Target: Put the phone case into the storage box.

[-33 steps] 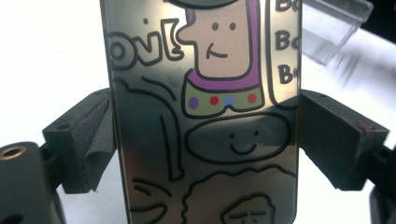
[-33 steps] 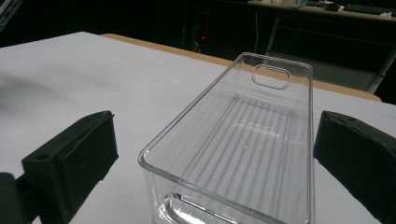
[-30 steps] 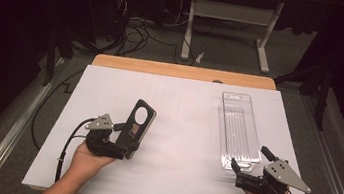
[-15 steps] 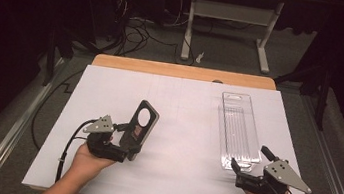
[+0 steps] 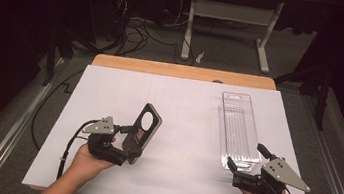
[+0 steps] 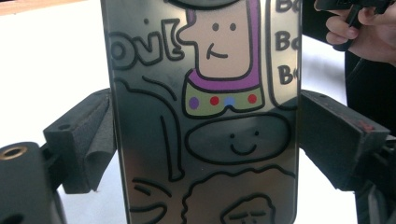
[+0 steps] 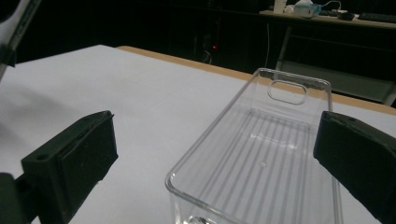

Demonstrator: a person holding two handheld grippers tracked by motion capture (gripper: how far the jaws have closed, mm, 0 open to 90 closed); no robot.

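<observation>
A glossy phone case (image 5: 145, 126) with cartoon drawings and a round camera hole stands tilted off the white table sheet, gripped at its lower end. My left gripper (image 5: 131, 144) is shut on it; in the left gripper view the case (image 6: 205, 93) spans the gap, with both black pads against its side edges. An empty clear plastic tray (image 5: 236, 128) lies lengthwise at the right. My right gripper (image 5: 244, 155) is open at the tray's near end. In the right gripper view the tray (image 7: 261, 154) lies ahead between the two spread jaws, untouched.
White sheet (image 5: 188, 109) covers the wooden table, whose far edge (image 5: 183, 71) shows bare wood. Beyond it are dark floor, cables and a desk frame (image 5: 231, 14). The person's right hand (image 6: 364, 32) appears far off in the left gripper view.
The left gripper has shifted slightly toward the near edge with the phone case, which stays tilted in its grip. The right gripper and tray have not moved.
</observation>
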